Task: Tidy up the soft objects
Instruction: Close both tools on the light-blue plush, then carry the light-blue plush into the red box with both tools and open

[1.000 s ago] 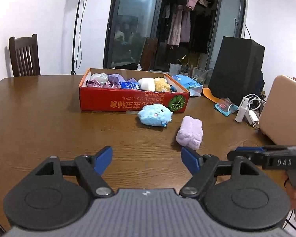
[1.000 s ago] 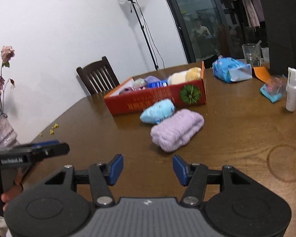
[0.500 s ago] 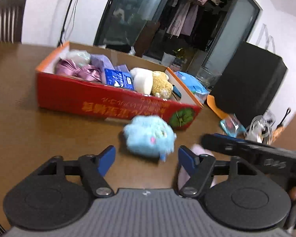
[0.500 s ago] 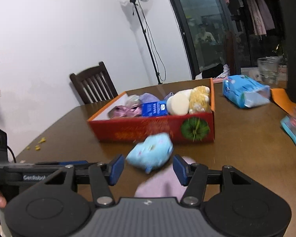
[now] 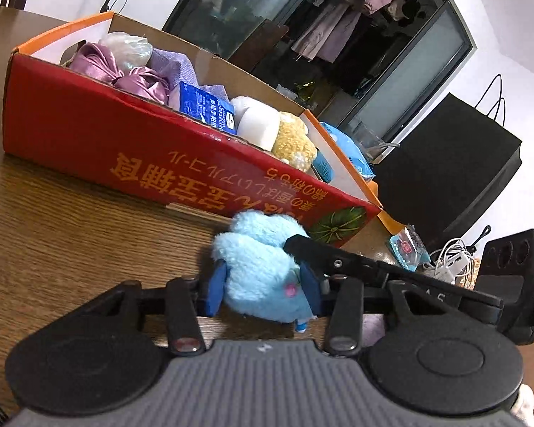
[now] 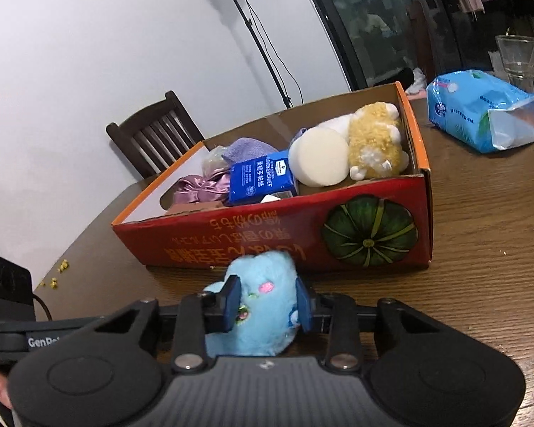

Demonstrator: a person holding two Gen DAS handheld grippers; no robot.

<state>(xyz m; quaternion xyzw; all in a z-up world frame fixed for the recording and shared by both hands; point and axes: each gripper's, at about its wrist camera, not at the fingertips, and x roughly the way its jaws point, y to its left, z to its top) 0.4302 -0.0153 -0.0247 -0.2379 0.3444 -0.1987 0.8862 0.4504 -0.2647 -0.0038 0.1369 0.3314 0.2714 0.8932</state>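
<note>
nearest the cameras, both tools meet on the same blue plush toy (image 5: 263, 274) (image 6: 263, 306). the left hand-held gripper (image 5: 263, 288) is clenched on it, blue pads pressing the fur from either side, and the right hand-held gripper (image 6: 267, 302) squeezes it the same way, its pads sunk into the toy's face. in the left wrist view the right tool's black body crosses in from the right and touches the toy's upper flank. the toy sits low over the brown wooden surface (image 5: 53, 220) (image 6: 480, 267), just in front of the red cardboard box (image 5: 124, 149) (image 6: 267, 238), close to its long front wall near the green pumpkin picture.

to the left of the toy the surface runs bare along the box wall; on the right it is bare up to the box's corner.

inside the box, from its left end: pink satin fabric (image 5: 124, 74) (image 6: 203, 188), a purple cloth (image 6: 249, 149), a blue tissue pack (image 5: 206, 110) (image 6: 261, 181), a white round cushion (image 5: 260, 128) (image 6: 320, 156) and a yellow plush (image 5: 295, 146) (image 6: 377, 138) against the right end wall.

beyond the box's right end lie a blue wipes pack (image 6: 487, 110) and, farther, a clear glass (image 6: 519, 57). a dark chair (image 6: 153, 135) stands at the far edge, behind the box.
</note>
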